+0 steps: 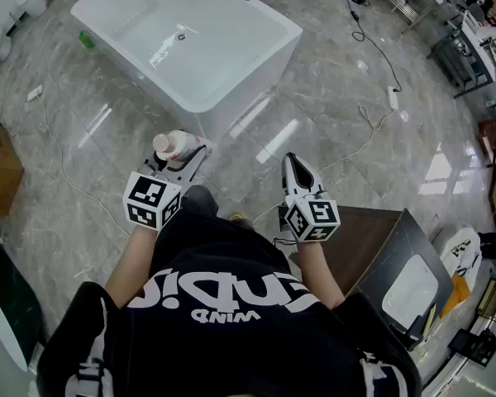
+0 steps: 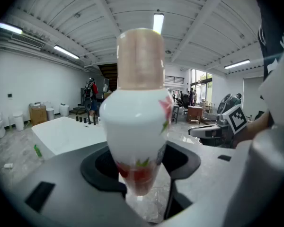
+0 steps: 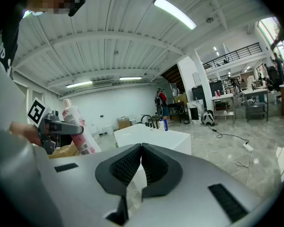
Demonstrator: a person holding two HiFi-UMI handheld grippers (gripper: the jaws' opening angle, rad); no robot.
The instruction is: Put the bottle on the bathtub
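Grey marble floor surrounds a white bathtub (image 1: 190,40). Left gripper (image 1: 182,160), held forward at waist height, clamps an upright pink-capped bottle (image 1: 172,145). Right gripper (image 1: 294,165) alongside, fingers together, empty.

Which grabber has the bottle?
The left gripper: its jaws squeeze the white, pink-capped bottle. The right gripper is shut on nothing.

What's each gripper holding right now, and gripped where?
Left gripper holds the bottle by its lower body, near the base. Right gripper is shut and empty.
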